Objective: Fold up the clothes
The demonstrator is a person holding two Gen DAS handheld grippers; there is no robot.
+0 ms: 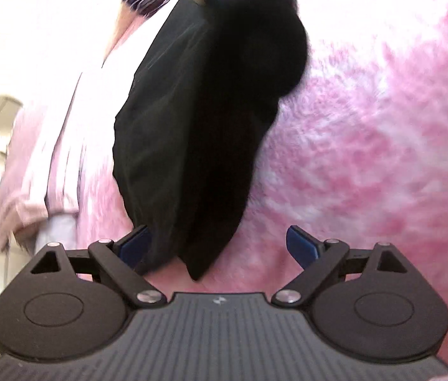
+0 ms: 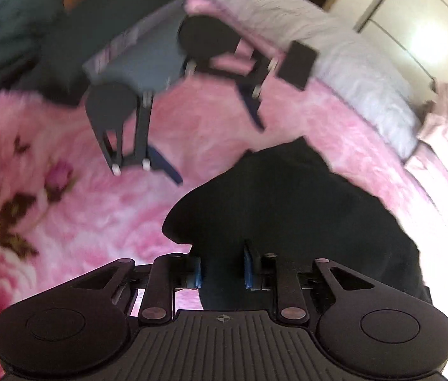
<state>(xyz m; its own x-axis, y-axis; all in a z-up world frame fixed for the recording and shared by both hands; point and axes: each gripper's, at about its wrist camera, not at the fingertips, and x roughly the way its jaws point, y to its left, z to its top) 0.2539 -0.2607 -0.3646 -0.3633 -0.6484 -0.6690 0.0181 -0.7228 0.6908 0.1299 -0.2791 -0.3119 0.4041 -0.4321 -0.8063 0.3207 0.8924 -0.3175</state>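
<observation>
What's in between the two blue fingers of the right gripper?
A fold of the black fabric garment sits between the right gripper's blue fingers, which pinch it over the fuzzy pink flowered blanket. The right wrist view shows this.

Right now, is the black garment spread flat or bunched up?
Bunched up: the black garment lies in a rumpled heap on the pink blanket.

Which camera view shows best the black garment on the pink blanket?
The left wrist view: the black garment lies there nearly whole, with its folds visible. The right wrist view shows only one dark end, between the right gripper pads.
</observation>
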